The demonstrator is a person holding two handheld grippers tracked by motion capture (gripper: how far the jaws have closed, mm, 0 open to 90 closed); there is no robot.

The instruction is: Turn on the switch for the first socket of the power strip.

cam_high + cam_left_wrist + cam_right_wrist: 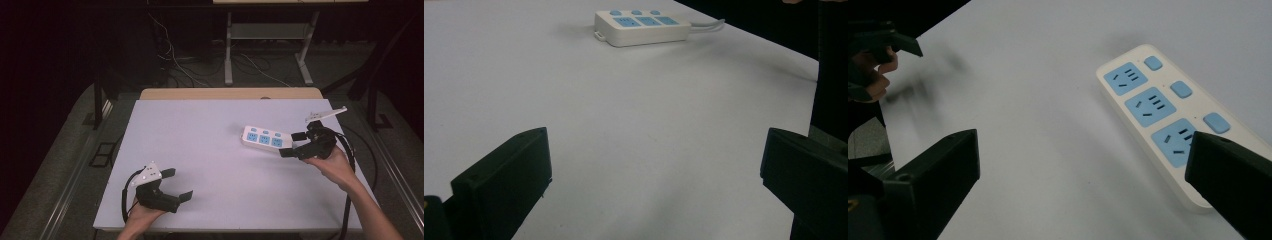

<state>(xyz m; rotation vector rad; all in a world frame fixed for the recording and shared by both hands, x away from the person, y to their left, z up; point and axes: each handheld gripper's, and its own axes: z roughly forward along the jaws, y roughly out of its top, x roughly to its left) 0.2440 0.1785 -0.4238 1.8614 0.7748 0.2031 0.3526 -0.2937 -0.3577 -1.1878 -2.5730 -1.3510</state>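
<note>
The white table (200,165) lies mostly bare. A white power strip (267,138) with blue sockets lies flat right of centre. The right gripper (292,145), jaws apart, is just beside its right end; the left gripper (177,184), jaws apart and empty, is near the front edge.

lab or test room | dark walls, carpeted floor (60,150) | white table (200,150) lit from above | loose cables (175,60) on floor behind | metal desk legs (228,50) at back | rails (75,170) beside table
</note>
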